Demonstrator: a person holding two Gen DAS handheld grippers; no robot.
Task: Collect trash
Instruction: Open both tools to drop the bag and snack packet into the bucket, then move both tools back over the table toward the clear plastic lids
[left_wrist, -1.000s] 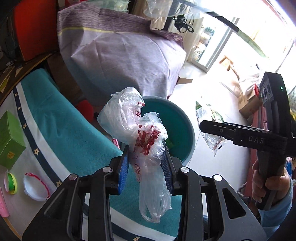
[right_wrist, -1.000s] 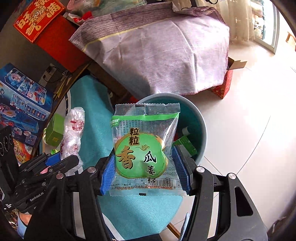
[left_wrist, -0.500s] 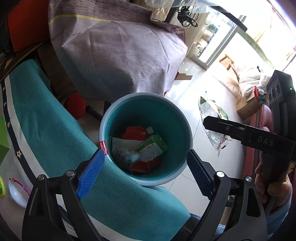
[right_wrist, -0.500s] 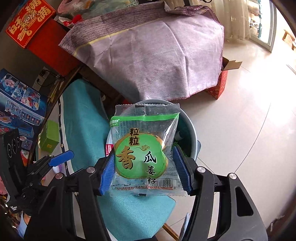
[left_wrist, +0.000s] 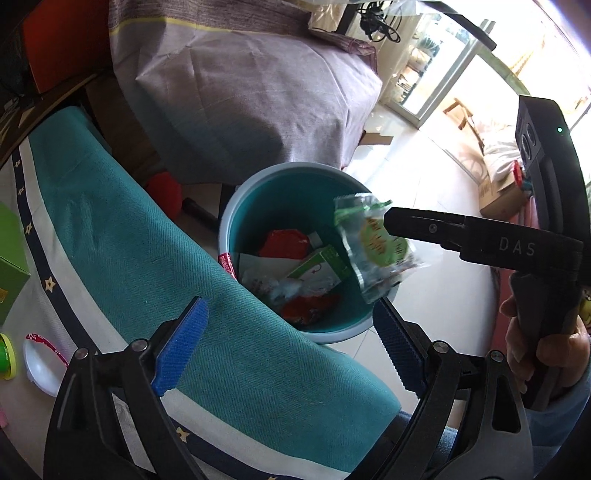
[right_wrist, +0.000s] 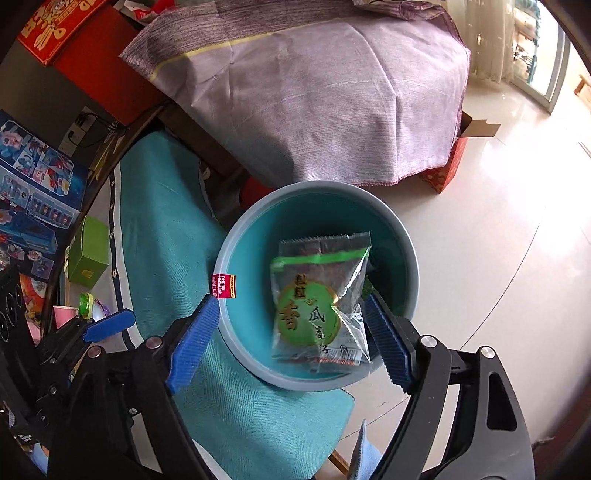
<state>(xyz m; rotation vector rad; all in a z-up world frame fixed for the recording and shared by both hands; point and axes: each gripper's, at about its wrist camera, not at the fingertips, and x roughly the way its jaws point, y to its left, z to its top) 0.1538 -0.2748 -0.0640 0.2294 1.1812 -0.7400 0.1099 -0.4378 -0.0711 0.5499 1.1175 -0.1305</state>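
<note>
over the teal bin (right_wrist: 406, 258), both grippers' jaws gape apart so the green snack packet (right_wrist: 317, 302) drops in.

Counts:
- 1 bin (right_wrist: 225, 295), teal, round.
- 1 green snack packet (right_wrist: 319, 301) over the bin mouth.
- In the bin, left wrist view: 1 red piece (left_wrist: 282, 242), 1 green-and-white carton (left_wrist: 321, 264), 1 red wrapper (left_wrist: 306, 308), some white scraps; exact total can't tell.
- 1 red label (right_wrist: 223, 286) on the bin rim.
- 2 grippers: left gripper (left_wrist: 291, 354), right gripper (right_wrist: 291, 341), 2 blue pads each.
- 1 teal cloth (left_wrist: 122, 236).
- 1 purple cloth (right_wrist: 314, 96).
- 1 green box (right_wrist: 88, 258).
- 1 pink cup (right_wrist: 62, 314).
</note>
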